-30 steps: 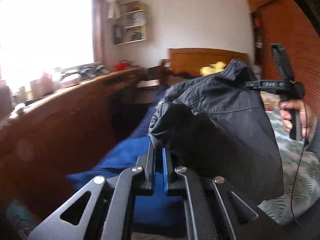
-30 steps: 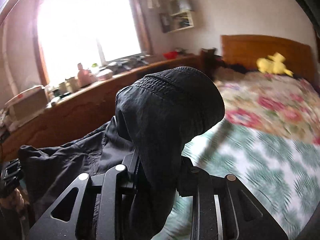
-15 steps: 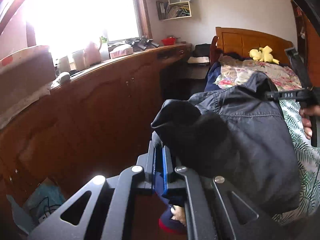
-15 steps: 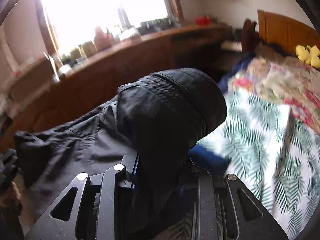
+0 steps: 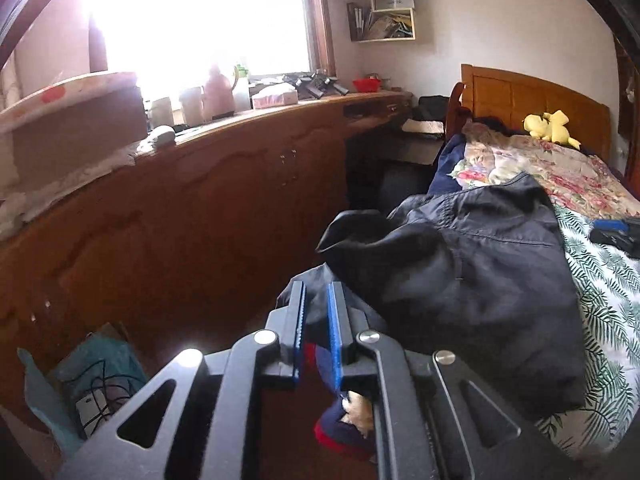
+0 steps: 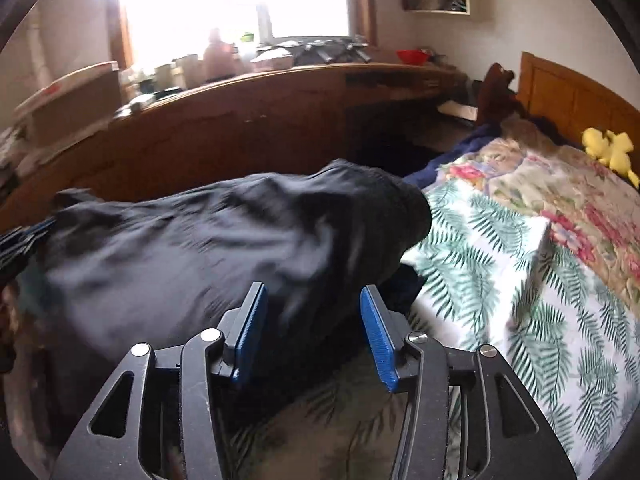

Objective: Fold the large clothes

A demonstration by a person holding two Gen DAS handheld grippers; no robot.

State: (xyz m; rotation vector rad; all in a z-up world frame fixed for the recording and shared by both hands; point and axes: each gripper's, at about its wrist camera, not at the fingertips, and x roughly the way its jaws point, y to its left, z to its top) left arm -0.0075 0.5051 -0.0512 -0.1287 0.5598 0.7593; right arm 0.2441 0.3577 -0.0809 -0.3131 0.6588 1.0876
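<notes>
The dark jacket (image 6: 224, 248) lies heaped on the near left edge of the bed (image 6: 500, 280) with its palm-leaf cover, the right tongs (image 6: 312, 332) spread apart around its near fold and the left tongs (image 5: 318, 320) parted narrowly beside its left edge.

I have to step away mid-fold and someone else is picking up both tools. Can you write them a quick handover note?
Left tool: fingers slightly apart, a fold of dark cloth between them at the jacket's edge; whether it is gripped, I cannot tell.
Right tool: open, the jacket bulging between its fingers, not pinched.
Jacket: lies bunched on the near side of the bed, part of it over the edge.
Done: jacket set down on the bed.
Left: spread it flat, bring in the sleeves, fold it. No neat fold shows yet.
</notes>
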